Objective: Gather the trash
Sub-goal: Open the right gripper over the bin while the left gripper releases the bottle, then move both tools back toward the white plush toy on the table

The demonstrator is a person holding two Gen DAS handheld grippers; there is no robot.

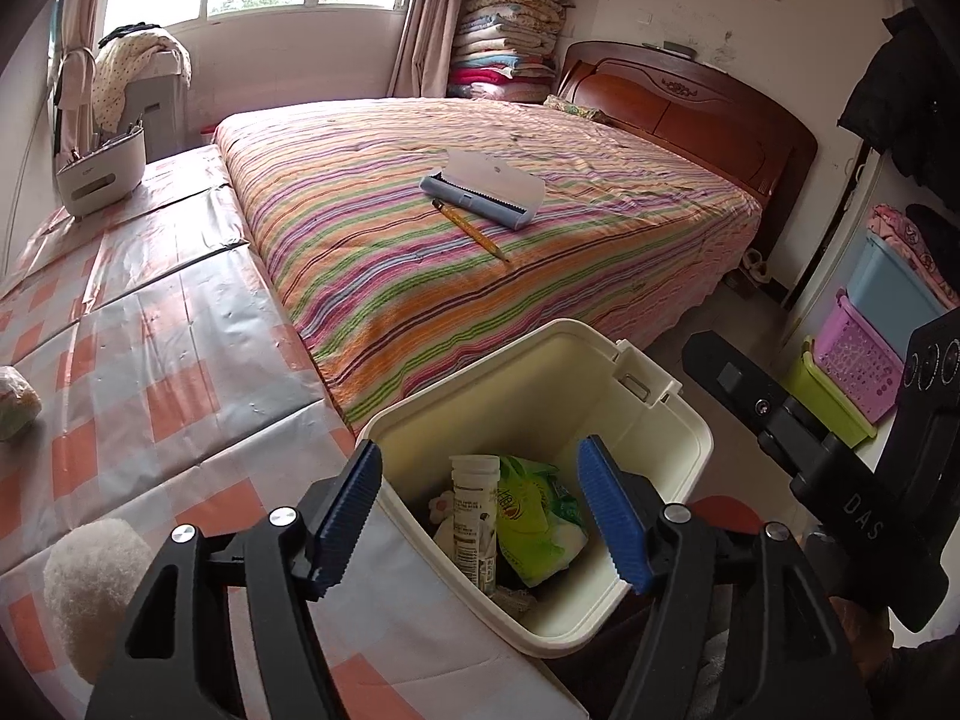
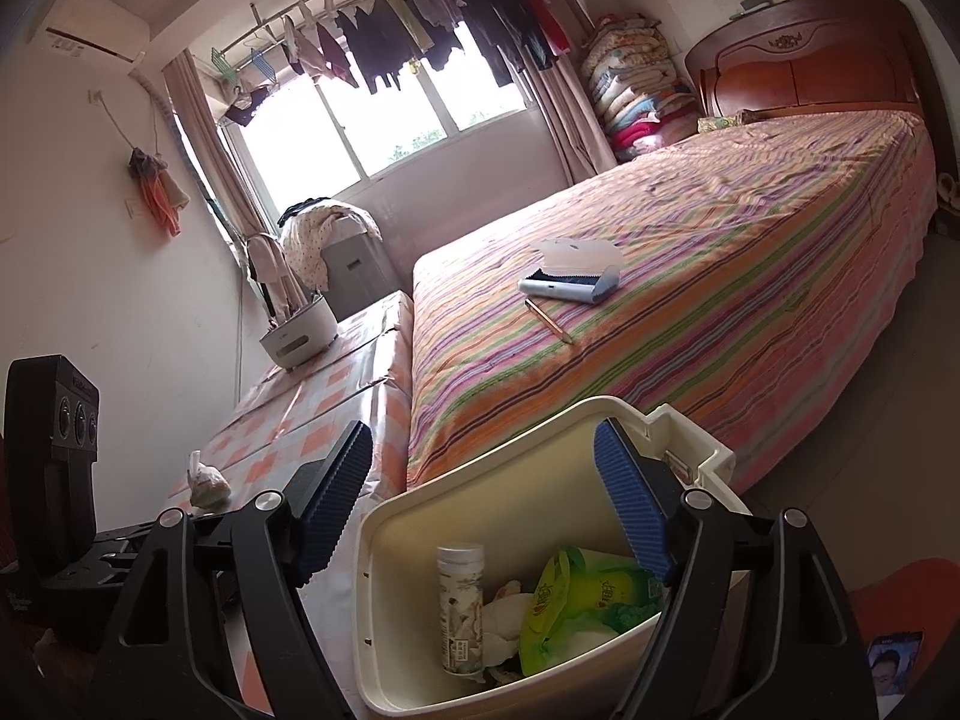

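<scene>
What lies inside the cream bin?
Inside the bin: a white tube standing on end, a green packet and crumpled tissue. Whatever lies beneath them, on the bin's bottom, is covered.

The mouth of the cream bin [image 1: 672,420] stands open to a gripper from above, but a white tube [image 1: 474,516], a green packet [image 1: 534,516] and crumpled paper fill its bottom. The left gripper [image 1: 480,516] hangs over that mouth with its jaws apart and nothing between them; the right gripper [image 2: 480,504] crowds the same opening, its right finger inside the rim. On the checked cover [image 1: 150,324] beside the striped bed [image 1: 540,192], open room lies between a white fluffy ball [image 1: 90,582] and a small bag [image 1: 15,402].
</scene>
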